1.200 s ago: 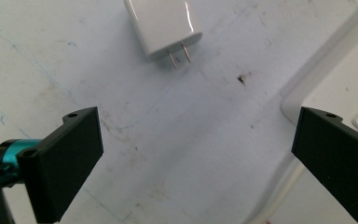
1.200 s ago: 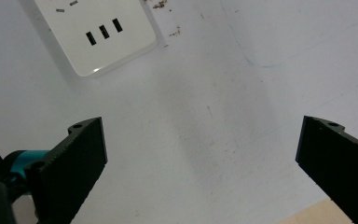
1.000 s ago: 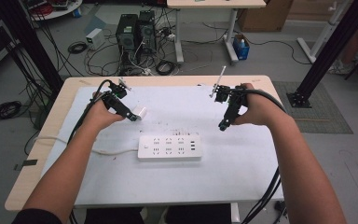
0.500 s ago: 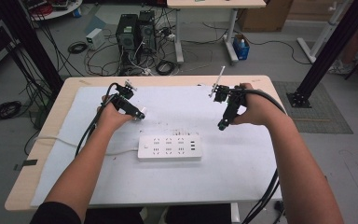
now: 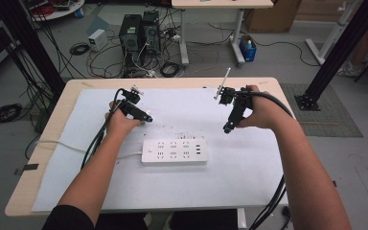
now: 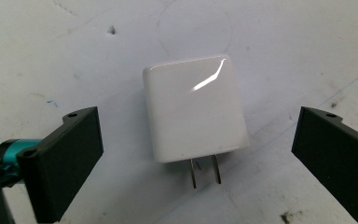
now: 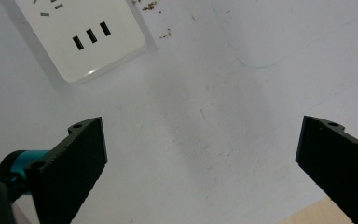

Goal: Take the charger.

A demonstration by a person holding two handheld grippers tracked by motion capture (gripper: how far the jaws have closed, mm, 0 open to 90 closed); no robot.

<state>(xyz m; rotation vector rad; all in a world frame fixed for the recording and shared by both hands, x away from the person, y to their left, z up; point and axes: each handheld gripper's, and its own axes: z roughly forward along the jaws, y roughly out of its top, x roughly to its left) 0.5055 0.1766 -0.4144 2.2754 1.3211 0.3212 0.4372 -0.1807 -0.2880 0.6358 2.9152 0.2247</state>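
Charger (image 6: 195, 109), white, two-prong wall type: lies flat on the white counter (image 5: 249, 182), prongs pointing toward the left claw's camera. In the high view it is a small white spot just ahead of the claw tips, up and left of the power strip (image 5: 174, 151), apart from it.

Left claw (image 6: 193, 154): wide open, one black jaw on each side of the charger, neither touching it. Since a second ago this hand has travelled away from the person and turned, so the claw now brackets the charger; judged ready to close.

Right claw (image 7: 200, 163): wide open, empty, hovering above bare counter right of the strip, position unchanged.

Power strip: sockets free; likely destination once the charger is gripped and lifted.
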